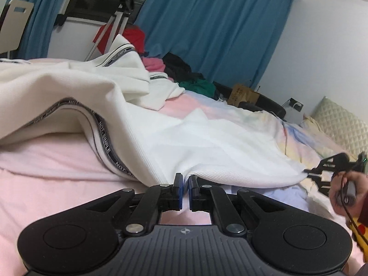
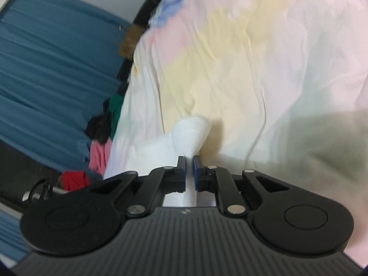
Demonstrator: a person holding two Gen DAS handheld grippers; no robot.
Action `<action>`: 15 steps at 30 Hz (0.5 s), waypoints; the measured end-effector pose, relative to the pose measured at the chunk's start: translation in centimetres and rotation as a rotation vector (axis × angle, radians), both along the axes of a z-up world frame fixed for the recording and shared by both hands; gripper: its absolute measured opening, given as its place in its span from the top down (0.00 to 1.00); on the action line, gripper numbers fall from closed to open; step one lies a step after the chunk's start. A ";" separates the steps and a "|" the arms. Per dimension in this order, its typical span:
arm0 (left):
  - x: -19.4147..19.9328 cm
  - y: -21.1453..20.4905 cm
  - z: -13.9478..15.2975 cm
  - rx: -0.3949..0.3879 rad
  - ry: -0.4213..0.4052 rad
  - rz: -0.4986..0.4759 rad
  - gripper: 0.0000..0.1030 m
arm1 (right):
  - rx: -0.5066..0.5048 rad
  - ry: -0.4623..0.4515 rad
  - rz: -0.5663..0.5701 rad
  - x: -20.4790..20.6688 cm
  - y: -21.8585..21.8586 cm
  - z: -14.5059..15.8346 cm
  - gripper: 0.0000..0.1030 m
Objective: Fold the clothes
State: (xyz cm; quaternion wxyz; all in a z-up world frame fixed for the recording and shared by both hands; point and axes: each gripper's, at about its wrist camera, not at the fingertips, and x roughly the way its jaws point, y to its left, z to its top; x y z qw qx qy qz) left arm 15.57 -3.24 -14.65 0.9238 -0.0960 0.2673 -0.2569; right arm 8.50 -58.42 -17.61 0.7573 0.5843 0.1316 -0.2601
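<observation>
Left wrist view first: your left gripper [image 1: 185,180] has its blue-padded fingers pinched together on the ribbed hem of the white knit garment with black lettered tape trim [image 1: 138,124], right at the near edge of the cloth. The garment sprawls away from you across the pink and pastel bedsheet [image 1: 46,161], rumpled and humped on the left where the trim curls under. Off at the right edge you can see your right gripper [image 1: 322,172] gripping the same hem further along, your right hand [image 1: 345,195] wrapped around its handle. A heap of other clothes in pink, red, black and green [image 1: 179,69] waits at the far side of the bed by the blue curtains [image 1: 207,23].

Right wrist view now (tilted and a bit blurred): the right gripper's fingers are closed tight on a bunched nub of that white ribbed fabric, which pokes out beyond the tips over the pastel sheet.

So you've got both ends of the hem in hand, and I'd call this the early part of the fold: the edge is taken, the cloth not yet laid flat. Next up, I reckon, you lift both grippers together, keep the hem taut between them, shake out that hump on the left, then carry the edge forward over the body. Watch that small right-hand bite; it could slip.
</observation>
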 end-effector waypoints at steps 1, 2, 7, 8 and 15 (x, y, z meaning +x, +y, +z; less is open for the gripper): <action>0.0 0.0 0.1 0.001 0.005 0.003 0.95 | 0.028 0.002 0.034 0.4 0.1 -0.6 0.87; 0.0 0.1 0.1 0.002 0.011 0.006 0.94 | 0.061 0.008 0.067 0.8 0.0 -1.3 0.85; -0.2 0.2 0.2 0.012 0.030 0.018 0.93 | 0.114 -0.022 0.118 1.8 0.2 -2.3 0.59; -0.2 0.2 0.2 0.017 0.033 0.019 0.93 | 0.097 -0.019 0.120 2.1 0.3 -2.1 0.59; 0.5 0.0 -0.7 0.031 0.062 0.021 0.92 | -0.110 0.059 0.155 4.4 0.8 -0.9 0.73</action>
